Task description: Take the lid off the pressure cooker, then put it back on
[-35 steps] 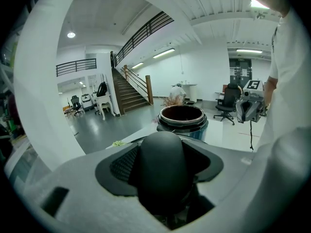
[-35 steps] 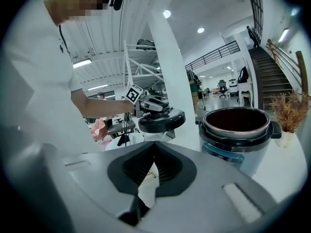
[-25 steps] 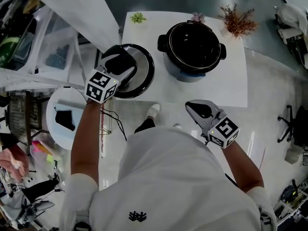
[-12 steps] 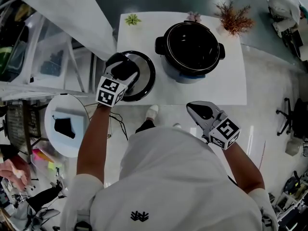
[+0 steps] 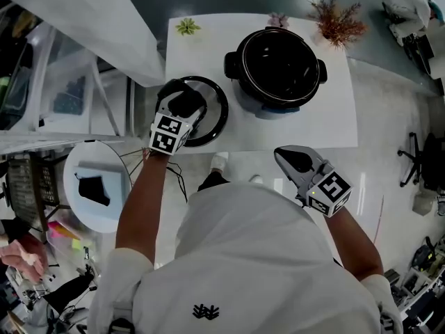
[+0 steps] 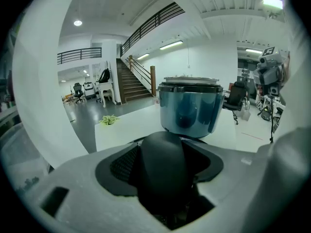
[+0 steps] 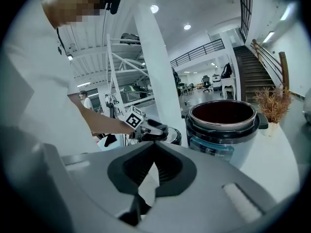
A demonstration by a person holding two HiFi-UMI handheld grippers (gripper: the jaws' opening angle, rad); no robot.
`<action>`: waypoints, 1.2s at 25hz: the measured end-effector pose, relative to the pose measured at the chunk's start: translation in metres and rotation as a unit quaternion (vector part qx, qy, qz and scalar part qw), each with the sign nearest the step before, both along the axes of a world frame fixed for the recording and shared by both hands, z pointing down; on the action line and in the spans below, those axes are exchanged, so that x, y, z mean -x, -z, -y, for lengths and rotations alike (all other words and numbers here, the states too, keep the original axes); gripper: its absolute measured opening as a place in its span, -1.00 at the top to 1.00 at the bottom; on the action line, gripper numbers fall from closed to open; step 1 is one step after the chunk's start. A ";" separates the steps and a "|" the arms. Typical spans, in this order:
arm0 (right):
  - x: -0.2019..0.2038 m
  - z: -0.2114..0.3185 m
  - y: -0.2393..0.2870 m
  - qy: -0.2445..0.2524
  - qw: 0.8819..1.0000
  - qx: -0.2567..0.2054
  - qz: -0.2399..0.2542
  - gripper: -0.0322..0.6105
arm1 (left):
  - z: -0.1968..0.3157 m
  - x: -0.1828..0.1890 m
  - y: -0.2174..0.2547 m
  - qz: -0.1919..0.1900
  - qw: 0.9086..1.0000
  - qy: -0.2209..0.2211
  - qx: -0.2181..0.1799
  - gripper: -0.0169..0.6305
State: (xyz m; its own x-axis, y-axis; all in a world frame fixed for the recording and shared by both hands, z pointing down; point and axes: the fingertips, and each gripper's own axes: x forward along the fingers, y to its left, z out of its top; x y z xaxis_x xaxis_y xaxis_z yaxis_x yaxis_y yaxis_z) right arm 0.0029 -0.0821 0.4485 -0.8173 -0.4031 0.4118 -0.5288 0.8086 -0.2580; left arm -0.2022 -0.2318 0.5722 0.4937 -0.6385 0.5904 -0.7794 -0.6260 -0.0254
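The black-and-steel lid (image 5: 213, 114) is at the left end of the white table (image 5: 327, 120). My left gripper (image 5: 182, 101) is shut on its black handle (image 6: 163, 171), which fills the gap between the jaws. Whether the lid rests on the table I cannot tell. The open pressure cooker pot (image 5: 278, 65) stands to the right of the lid, blue-sided in the left gripper view (image 6: 189, 106) and showing its dark inside in the right gripper view (image 7: 223, 123). My right gripper (image 5: 285, 154) hangs off the table's front edge, shut with nothing in it (image 7: 154, 147).
A small green plant (image 5: 185, 26), a pink one (image 5: 278, 21) and a reddish dried plant (image 5: 337, 19) line the table's far edge. A round white stand (image 5: 94, 186) with a black item sits on the floor at the left. White shelving is beyond it.
My left gripper has come down with the lid, from above the table's left edge to low over its left end. The right gripper has hardly moved.
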 end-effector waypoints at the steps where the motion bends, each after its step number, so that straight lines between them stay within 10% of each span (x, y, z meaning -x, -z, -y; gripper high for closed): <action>1: 0.000 0.000 0.000 -0.002 1.000 0.001 -0.002 0.86 | 0.001 -0.001 -0.003 0.000 1.000 0.000 0.000 0.05; 30: -0.005 0.000 -0.019 -0.037 0.999 0.022 -0.018 0.86 | 0.004 -0.005 -0.048 0.004 1.000 0.009 -0.004 0.04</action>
State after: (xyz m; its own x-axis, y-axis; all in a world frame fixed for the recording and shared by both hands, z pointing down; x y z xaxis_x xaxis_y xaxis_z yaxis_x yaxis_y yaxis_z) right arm 0.0081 -0.0818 0.4672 -0.7699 -0.4433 0.4592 -0.5969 0.7547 -0.2722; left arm -0.1976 -0.2361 0.6207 0.4776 -0.6523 0.5886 -0.7903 -0.6116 -0.0365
